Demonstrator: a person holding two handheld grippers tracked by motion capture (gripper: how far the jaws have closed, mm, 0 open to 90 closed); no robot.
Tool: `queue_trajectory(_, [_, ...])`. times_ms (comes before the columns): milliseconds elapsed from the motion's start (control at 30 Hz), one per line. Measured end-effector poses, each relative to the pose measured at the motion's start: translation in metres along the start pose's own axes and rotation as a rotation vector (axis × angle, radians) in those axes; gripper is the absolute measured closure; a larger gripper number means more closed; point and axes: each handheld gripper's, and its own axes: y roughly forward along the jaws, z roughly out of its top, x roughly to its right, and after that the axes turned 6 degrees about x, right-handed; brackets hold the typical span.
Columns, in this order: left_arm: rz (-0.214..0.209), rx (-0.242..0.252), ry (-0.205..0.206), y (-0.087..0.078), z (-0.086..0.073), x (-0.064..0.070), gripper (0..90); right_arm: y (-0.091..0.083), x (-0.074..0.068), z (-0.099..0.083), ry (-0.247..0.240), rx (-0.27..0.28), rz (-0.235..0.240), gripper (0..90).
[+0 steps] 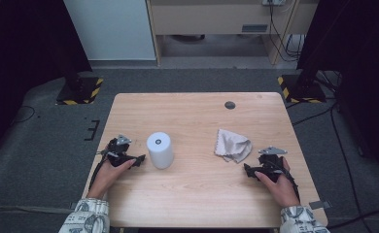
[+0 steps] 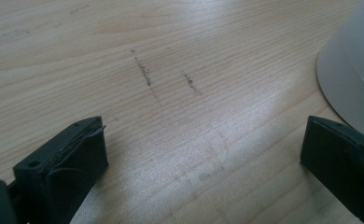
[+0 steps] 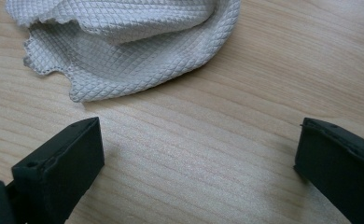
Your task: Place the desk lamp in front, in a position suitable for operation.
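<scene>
Overhead, the white cylinder (image 1: 160, 149) stands upright on the worktop (image 1: 197, 121); the left claw (image 1: 140, 159) rests just beside it, the crumpled grey cloth (image 1: 233, 145) lies well apart, with the right claw (image 1: 247, 170) near that cloth. Left gripper view: jaws apart, nothing between, cylinder (image 2: 355, 65) just beyond one jaw. Right gripper view: jaws apart over bare wood, cloth (image 3: 124, 42) just ahead.

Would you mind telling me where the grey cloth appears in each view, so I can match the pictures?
High view: the cloth lies crumpled right of the table's centre, just ahead of the right tool.
Left gripper view: I find no cloth; the white roll sits at the right edge.
Right gripper view: cloth at top left, beyond the open jaws.
Shared landmark: the wooden table.
</scene>
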Motion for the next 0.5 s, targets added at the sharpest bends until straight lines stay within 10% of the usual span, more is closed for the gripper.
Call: queue_trajectory(500, [-0.055, -0.022, 0.058, -0.030, 0.005, 0.022, 5.6, 0.001, -0.001, 0.001, 0.000, 0.000, 0.006, 1.4])
